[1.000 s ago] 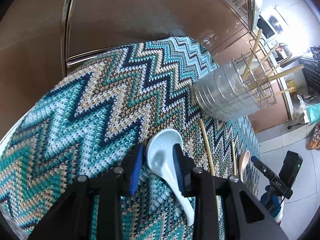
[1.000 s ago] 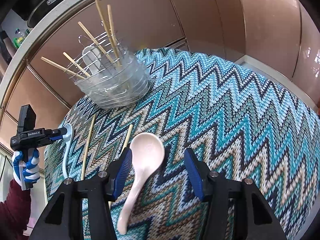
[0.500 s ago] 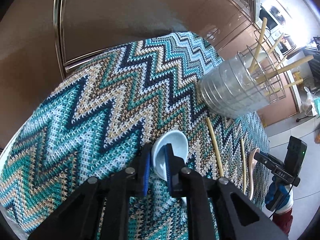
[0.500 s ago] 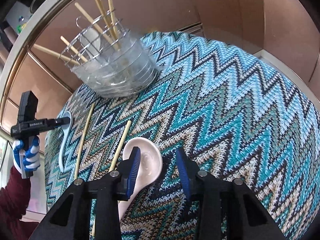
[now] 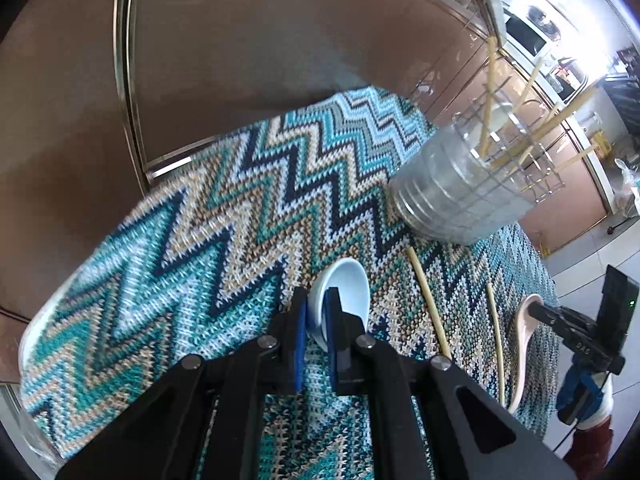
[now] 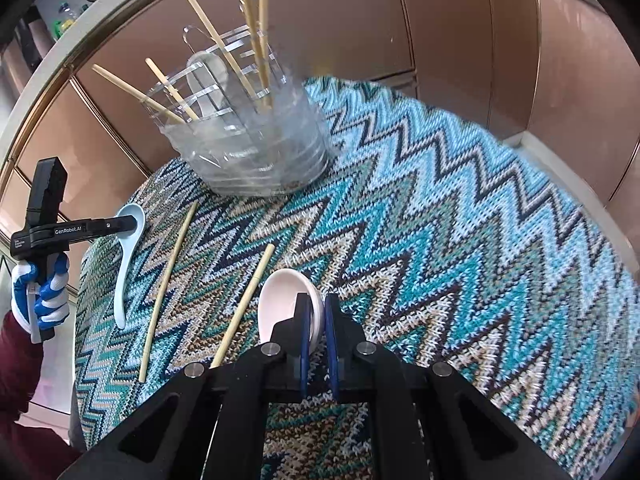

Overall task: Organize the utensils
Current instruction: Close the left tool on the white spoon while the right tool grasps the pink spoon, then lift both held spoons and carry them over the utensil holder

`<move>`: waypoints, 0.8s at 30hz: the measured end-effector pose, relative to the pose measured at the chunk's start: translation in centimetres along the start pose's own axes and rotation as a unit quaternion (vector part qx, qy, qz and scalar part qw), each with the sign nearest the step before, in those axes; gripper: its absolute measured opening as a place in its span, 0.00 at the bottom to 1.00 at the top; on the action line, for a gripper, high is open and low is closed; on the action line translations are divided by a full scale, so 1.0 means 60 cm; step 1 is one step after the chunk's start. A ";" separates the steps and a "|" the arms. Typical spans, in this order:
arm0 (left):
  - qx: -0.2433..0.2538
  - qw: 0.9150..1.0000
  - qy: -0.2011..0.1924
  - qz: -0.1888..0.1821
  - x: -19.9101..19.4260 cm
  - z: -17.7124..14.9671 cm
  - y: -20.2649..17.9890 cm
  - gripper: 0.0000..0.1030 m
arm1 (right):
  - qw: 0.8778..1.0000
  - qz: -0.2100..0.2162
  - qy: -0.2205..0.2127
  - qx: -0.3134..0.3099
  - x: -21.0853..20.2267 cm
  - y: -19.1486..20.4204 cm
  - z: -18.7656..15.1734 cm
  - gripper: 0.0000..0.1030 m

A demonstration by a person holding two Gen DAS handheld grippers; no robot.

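Counter covered by zigzag-knit cloth in teal, navy and beige. Glossy brown cabinet panels with brass-coloured trim behind, 10 to 2 o'clock. Pale tiled floor at 3 o'clock; strong daylight at 1 o'clock.

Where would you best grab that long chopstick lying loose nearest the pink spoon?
Grip the chopstick near its middle, from above, jaws across its thin width. It lies flat on the knitted cloth, so only the sides offer purchase, and a middle hold keeps it level.
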State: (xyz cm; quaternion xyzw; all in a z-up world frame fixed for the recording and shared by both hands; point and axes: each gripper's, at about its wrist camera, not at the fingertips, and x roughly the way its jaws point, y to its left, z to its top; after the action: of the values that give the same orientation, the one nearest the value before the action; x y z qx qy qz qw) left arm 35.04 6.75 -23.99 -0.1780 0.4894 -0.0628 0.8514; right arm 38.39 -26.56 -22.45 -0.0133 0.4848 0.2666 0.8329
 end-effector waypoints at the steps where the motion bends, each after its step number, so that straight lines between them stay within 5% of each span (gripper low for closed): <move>1: 0.003 1.000 -0.005 0.001 -0.007 -0.001 -0.002 0.08 | 1.000 -0.007 -0.005 -0.002 -0.007 0.003 0.000 0.07; 24: 0.021 0.994 -0.104 -0.022 -0.199 -0.060 -0.031 0.07 | 0.989 -0.101 -0.108 -0.014 -0.183 0.106 -0.051 0.07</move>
State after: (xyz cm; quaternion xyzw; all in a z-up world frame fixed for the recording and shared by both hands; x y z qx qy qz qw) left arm 25.93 7.50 -15.27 -0.1766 0.3930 -0.0725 0.8995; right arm 28.76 -26.72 -13.61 -0.0451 0.3841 0.1882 0.9028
